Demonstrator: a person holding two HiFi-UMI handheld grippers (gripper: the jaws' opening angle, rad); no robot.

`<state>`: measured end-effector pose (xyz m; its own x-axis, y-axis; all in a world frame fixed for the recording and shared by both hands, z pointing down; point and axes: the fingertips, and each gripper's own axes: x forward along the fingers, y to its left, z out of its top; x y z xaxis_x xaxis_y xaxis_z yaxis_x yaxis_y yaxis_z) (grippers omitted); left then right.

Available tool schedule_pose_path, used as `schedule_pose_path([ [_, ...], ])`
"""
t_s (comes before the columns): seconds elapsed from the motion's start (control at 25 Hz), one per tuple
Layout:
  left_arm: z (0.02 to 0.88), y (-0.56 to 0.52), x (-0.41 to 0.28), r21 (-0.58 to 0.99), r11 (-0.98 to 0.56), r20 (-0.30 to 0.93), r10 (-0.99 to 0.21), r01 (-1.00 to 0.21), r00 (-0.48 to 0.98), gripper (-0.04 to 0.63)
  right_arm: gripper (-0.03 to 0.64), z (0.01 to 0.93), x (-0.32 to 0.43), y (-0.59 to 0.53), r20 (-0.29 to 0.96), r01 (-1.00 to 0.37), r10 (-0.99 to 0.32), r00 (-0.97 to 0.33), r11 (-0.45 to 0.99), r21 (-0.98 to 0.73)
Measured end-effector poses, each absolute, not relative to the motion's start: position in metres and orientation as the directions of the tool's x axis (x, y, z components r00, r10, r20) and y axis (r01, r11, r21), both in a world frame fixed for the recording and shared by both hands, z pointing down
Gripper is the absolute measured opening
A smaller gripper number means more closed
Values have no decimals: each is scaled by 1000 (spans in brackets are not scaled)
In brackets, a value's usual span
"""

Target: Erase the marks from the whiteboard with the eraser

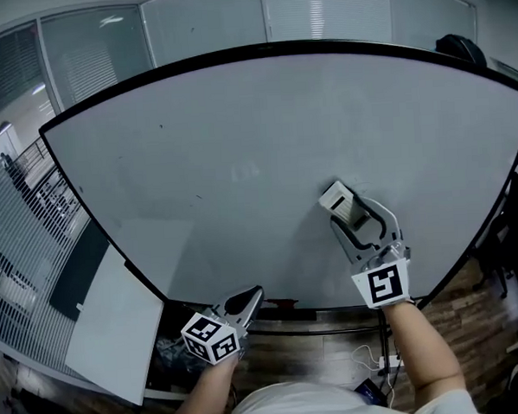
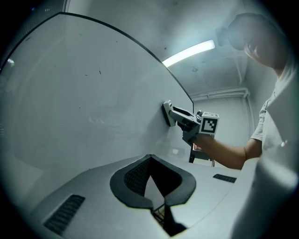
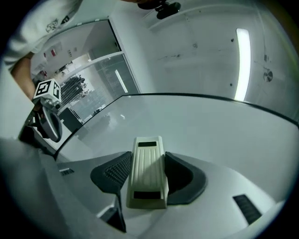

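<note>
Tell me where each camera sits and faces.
Head view: on the head, facing down at the whiteboard; left gripper, right gripper, forearms show.
Left gripper view: on the left gripper, along its shut empty fingers toward the whiteboard; right gripper, forearm show.
Right gripper view: on the right gripper, along fingers holding the eraser; left gripper shows.
Shared: all see the whiteboard; head and left gripper views see the eraser on it.
</note>
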<state>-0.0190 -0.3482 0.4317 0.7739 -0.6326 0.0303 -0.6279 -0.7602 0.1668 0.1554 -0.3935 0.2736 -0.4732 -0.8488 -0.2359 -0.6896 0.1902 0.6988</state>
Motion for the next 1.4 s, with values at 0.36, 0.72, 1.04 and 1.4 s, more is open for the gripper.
schedule_pose_path([
  [0.36,435,-344,-30,167,-749,30,-646,-641,763,6,235,280,140,-392,-227,-661,-819,-526,227,715],
  [0.72,433,-351,-46,165,-747,16,-651,-644,759,6,235,124,201,-381,-455,-822,-786,-419,115,558],
  [1.04,421,-370,-69,152,-747,-5,-655,-647,755,6,236,37,231,-378,-542,-840,-789,-290,-62,539],
  [1.4,398,-384,-78,114,-789,-30,-611,-604,791,6,236,75,167,-389,-540,-838,-780,-317,-36,544],
])
